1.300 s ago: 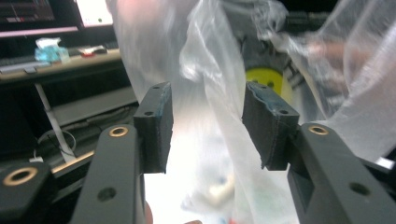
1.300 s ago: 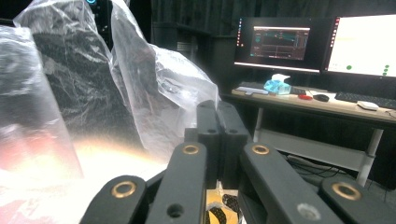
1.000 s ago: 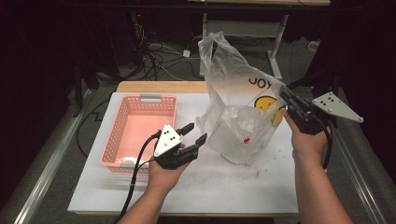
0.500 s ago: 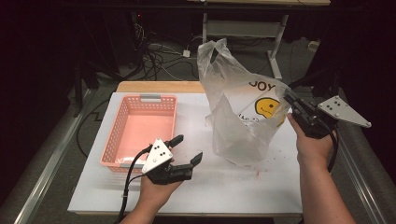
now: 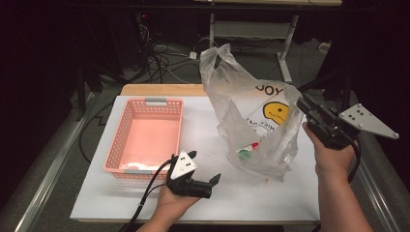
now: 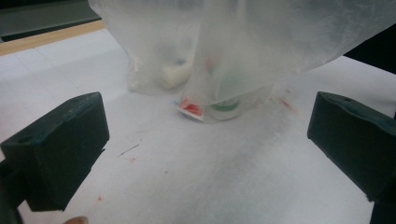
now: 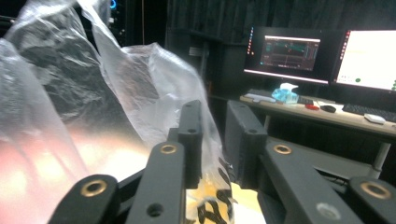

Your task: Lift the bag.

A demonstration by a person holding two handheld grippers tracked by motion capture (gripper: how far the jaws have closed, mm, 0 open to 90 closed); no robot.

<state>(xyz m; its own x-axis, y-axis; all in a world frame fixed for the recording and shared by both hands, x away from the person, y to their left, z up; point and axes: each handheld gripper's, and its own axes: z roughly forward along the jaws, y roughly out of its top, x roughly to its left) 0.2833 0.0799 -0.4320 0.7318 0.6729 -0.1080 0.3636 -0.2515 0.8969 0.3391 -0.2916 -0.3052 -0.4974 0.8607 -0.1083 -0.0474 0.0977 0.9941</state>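
Observation:
A clear plastic bag (image 5: 251, 121) with a yellow smiley print stands on the white table top (image 5: 270, 198), right of the middle. Small red, white and green items (image 5: 246, 151) lie in its bottom. My right gripper (image 5: 305, 107) is shut on the bag's right upper edge and holds it up; in the right gripper view the film (image 7: 154, 88) is pinched between the closed jaws (image 7: 215, 140). My left gripper (image 5: 204, 166) rests low near the front edge, open and holding nothing. In the left gripper view its pads (image 6: 60, 149) stand wide apart, facing the bag's base (image 6: 205, 105) from a short distance.
A pink plastic basket (image 5: 112, 154) sits on the left half of the table, nothing visible inside. Dark floor with cables (image 5: 164, 63) and a desk frame (image 5: 285, 43) lie beyond the table. Monitors (image 7: 289, 53) glow behind the bag in the right gripper view.
My left gripper has drawn back from the bag toward the front edge. The right gripper has pulled the bag's edge slightly right, so the bag stands more upright.

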